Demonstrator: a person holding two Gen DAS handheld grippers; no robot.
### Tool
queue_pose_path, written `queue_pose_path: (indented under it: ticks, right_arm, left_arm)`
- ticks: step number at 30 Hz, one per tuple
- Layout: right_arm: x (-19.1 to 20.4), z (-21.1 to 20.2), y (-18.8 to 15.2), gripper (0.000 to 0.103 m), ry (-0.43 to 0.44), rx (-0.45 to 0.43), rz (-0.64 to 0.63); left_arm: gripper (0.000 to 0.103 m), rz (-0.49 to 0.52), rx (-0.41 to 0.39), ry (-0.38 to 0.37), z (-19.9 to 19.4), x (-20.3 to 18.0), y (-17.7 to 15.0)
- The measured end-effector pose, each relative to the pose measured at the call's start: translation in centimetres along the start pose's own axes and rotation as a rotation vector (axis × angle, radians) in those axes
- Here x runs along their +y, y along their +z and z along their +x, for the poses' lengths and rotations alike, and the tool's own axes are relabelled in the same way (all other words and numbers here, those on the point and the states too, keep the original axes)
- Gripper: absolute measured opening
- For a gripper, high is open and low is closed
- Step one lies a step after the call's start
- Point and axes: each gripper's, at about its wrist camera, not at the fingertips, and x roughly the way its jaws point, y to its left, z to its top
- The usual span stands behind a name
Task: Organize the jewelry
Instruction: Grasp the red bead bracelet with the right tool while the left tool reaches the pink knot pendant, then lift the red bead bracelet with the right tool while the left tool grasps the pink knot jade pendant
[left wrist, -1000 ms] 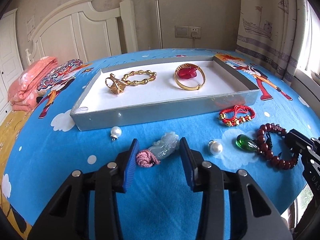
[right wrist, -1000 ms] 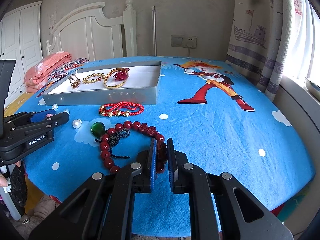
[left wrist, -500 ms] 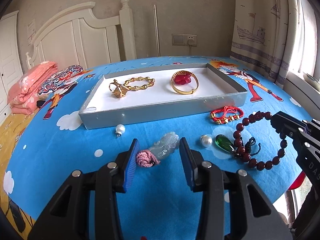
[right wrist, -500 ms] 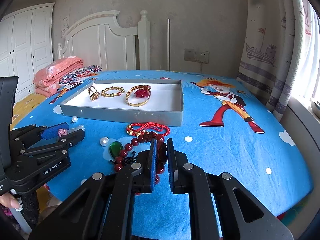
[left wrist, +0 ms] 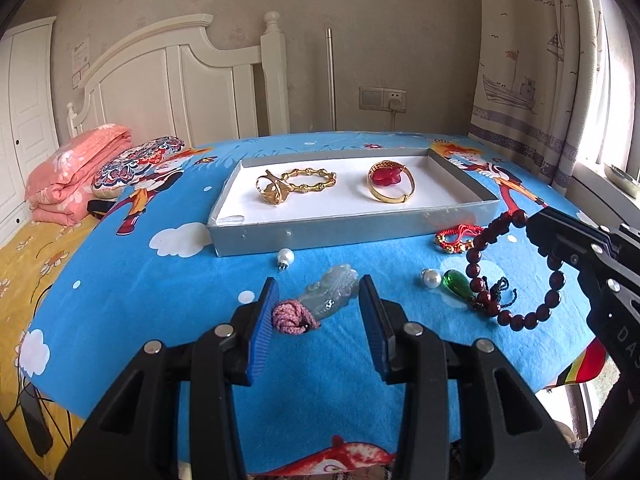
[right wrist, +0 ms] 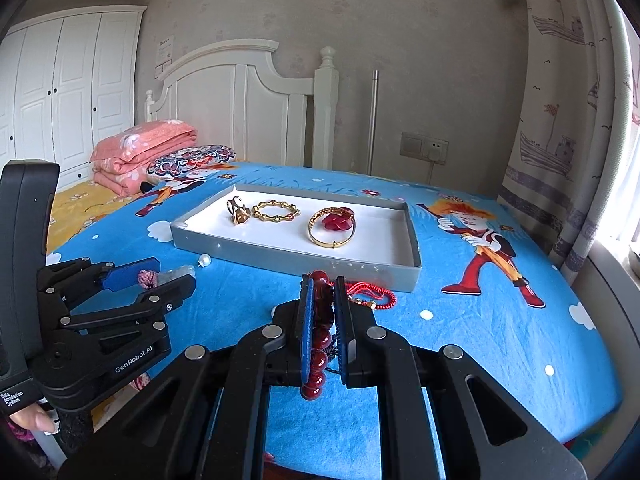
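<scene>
Dark-red bead bracelet: pinched in the closed right hand-held gripper, loop hanging clear of the bed, just short of the grey tray's near wall; tray lies ahead, long axis crosswise. Jade pendant: gripped in left hand-held gripper, also near side. Both hand-held grippers tip downward; right looks nearer.

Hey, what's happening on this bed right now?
A person with two handheld grippers is sorting jewelry into a shallow gray tray. The right gripper is clamped on a dark red bead bracelet, lifted off the blue sheet. The left gripper holds a pale jade pendant. Two pearls, a green drop and a red cord bracelet lie outside the tray.
</scene>
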Motion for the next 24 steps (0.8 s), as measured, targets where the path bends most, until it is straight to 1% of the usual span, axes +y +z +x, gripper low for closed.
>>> queue_pose_path:
  ticks: [9, 14, 19, 24]
  right_arm:
    - [0.6, -1.0, 0.6, 0.011, -0.017, -0.036, 0.009]
    - [0.9, -2.5, 1.4, 0.011, -0.015, -0.088, 0.013]
    - [1.4, -2.6, 1.5, 0.011, -0.008, -0.082, -0.003]
    - [1.5, -2.2, 1.5, 0.011, -0.006, -0.070, -0.003]
  left_arm:
    - [0.040, -0.073, -0.037, 0.016, -2.1, 0.9, 0.4]
    - [0.040, -0.072, -0.063, 0.019, -3.5, 0.7, 0.7]
    - [0.040, -0.070, -0.075, 0.013, -4.1, 0.4, 1.1]
    - [0.040, -0.073, -0.070, 0.017, -4.1, 0.4, 1.1]
